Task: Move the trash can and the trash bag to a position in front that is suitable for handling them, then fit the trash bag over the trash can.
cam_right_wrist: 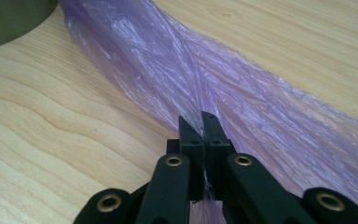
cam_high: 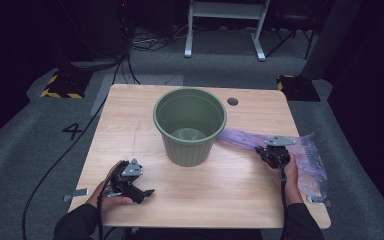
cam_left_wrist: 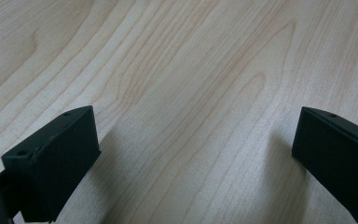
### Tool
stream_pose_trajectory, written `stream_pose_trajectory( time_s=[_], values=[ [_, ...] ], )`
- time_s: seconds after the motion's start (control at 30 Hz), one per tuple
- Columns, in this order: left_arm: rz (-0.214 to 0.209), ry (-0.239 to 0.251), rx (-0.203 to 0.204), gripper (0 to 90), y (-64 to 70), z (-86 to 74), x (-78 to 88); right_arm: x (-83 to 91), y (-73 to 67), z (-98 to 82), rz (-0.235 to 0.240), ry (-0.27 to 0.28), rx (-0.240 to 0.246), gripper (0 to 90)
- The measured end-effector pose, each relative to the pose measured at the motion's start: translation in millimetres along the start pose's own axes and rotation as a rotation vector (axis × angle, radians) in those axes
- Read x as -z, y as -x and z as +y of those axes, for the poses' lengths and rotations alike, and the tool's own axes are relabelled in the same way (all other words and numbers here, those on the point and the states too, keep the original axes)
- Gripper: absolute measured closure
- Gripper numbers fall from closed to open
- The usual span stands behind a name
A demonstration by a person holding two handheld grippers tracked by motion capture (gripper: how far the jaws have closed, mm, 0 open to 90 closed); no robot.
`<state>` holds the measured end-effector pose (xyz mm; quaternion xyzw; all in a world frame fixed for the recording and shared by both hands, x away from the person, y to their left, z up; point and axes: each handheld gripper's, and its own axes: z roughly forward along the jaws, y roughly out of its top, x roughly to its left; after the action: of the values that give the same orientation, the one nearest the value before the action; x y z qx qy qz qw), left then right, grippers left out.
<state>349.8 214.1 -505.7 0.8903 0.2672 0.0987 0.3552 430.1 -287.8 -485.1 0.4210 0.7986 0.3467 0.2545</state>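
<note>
A green plastic bucket (cam_high: pixel 190 125) stands upright in the middle of the wooden table (cam_high: pixel 230 190). A thin purple plastic bag (cam_high: pixel 310 160) lies stretched from the bucket's right side toward the table's right edge. My right gripper (cam_high: pixel 266 151) sits on the bag's near edge, and in the right gripper view its jaws (cam_right_wrist: pixel 199 122) are pinched together with the purple bag (cam_right_wrist: pixel 242 93) film between them. My left gripper (cam_high: pixel 147 192) lies near the front left of the table, held by a hand. In the left gripper view its black fingers (cam_left_wrist: pixel 51 163) stand wide apart over bare wood.
The bucket's rim (cam_right_wrist: pixel 9 23) shows at the top left corner of the right gripper view. A round cable hole (cam_high: pixel 232 101) sits near the table's far edge. Cables trail across the grey floor on the left, and a white frame stands beyond the table.
</note>
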Motion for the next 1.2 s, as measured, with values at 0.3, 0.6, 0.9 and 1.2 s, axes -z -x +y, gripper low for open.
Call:
stream_pose_trajectory(
  time_s=[0.3,0.6,0.9,1.2],
  values=[
    [-0.001,-0.001,-0.004,0.3,-0.9,1.1,-0.8,15.4,4.6,2.8,-0.028,0.050,0.001,90.0],
    [-0.005,0.000,-0.009,0.3,-1.8,1.7,-1.5,24.4,10.7,3.3,-0.040,0.090,-0.006,90.0],
    [-0.007,0.000,-0.008,0.4,-2.0,1.7,-1.4,35.0,12.2,9.4,-0.069,0.120,0.001,90.0],
    [-0.006,0.000,-0.009,0.4,-1.9,1.7,-1.4,45.0,14.5,15.6,-0.064,0.175,-0.018,90.0]
  ],
)
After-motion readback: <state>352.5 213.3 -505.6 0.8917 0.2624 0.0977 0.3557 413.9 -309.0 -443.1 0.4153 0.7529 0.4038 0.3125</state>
